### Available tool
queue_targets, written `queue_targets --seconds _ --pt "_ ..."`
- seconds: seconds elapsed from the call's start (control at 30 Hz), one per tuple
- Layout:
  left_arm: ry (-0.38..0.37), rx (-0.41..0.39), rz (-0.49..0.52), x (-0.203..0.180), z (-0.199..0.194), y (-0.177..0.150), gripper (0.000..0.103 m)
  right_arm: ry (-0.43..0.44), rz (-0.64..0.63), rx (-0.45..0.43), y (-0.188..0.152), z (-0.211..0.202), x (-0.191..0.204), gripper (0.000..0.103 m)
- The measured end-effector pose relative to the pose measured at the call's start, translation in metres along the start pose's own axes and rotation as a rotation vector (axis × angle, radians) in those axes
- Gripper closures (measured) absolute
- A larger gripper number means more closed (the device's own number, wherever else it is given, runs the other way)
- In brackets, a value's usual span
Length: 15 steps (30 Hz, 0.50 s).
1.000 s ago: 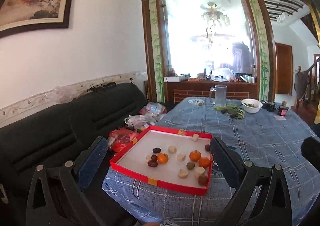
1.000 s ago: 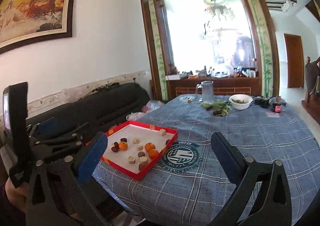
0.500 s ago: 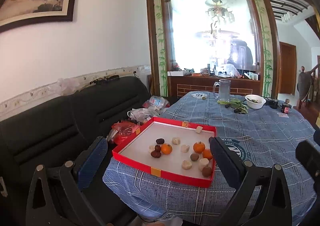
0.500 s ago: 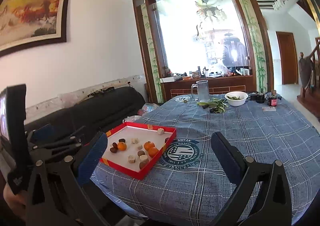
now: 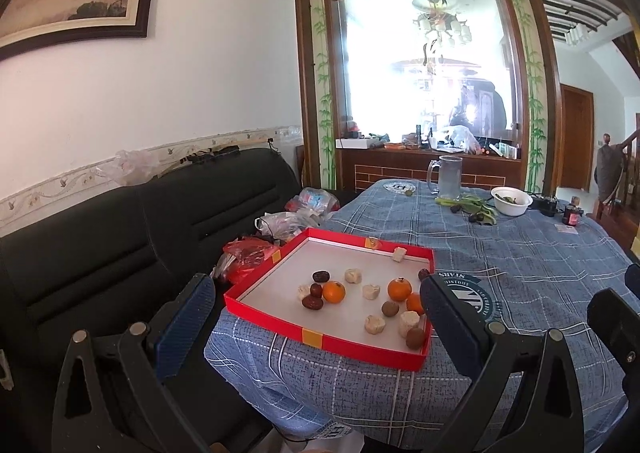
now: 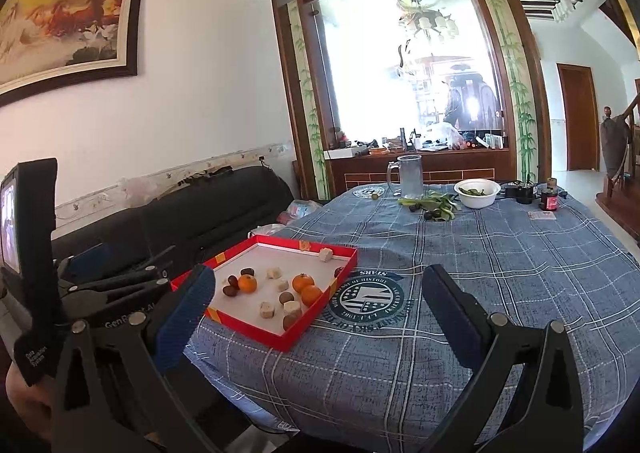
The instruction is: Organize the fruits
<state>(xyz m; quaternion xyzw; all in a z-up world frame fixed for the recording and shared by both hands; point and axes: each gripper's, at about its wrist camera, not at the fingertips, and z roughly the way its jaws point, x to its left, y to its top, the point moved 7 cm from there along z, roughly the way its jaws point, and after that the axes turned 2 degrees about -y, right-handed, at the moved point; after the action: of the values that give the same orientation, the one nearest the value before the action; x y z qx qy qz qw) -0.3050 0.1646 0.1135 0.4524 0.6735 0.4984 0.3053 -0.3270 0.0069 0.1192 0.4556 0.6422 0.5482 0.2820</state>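
A shallow red tray (image 5: 320,339) with a white floor sits at the near left corner of the table; it also shows in the right wrist view (image 6: 276,339). In it lie three oranges, one of them here (image 5: 334,291), dark red dates (image 5: 320,276), brown round fruits (image 5: 389,308) and several pale chunks (image 5: 375,324). My left gripper (image 5: 316,323) is open and empty, held off the table in front of the tray. My right gripper (image 6: 318,311) is open and empty, near the table's front edge, right of the tray. The left gripper's body (image 6: 112,285) shows at the left of the right wrist view.
The table has a blue plaid cloth (image 6: 500,273). At its far end stand a glass mug (image 5: 449,175), a white bowl (image 5: 511,201), green leaves (image 5: 472,207) and a small bottle (image 6: 550,197). A black sofa (image 5: 120,237) with plastic bags (image 5: 280,223) runs along the left.
Both grippers have pulled back and tilted up a little; the tray and table look slightly further away. Both stay open. Nothing in the tray has moved.
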Motion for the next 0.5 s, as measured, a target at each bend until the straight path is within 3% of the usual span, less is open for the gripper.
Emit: queue_targets --seconds 0.5 --pt "-0.008 0.002 -0.010 0.0027 0.0020 0.0007 0.000 0.010 -0.021 -0.011 0.0014 -0.0028 0.0046 0.000"
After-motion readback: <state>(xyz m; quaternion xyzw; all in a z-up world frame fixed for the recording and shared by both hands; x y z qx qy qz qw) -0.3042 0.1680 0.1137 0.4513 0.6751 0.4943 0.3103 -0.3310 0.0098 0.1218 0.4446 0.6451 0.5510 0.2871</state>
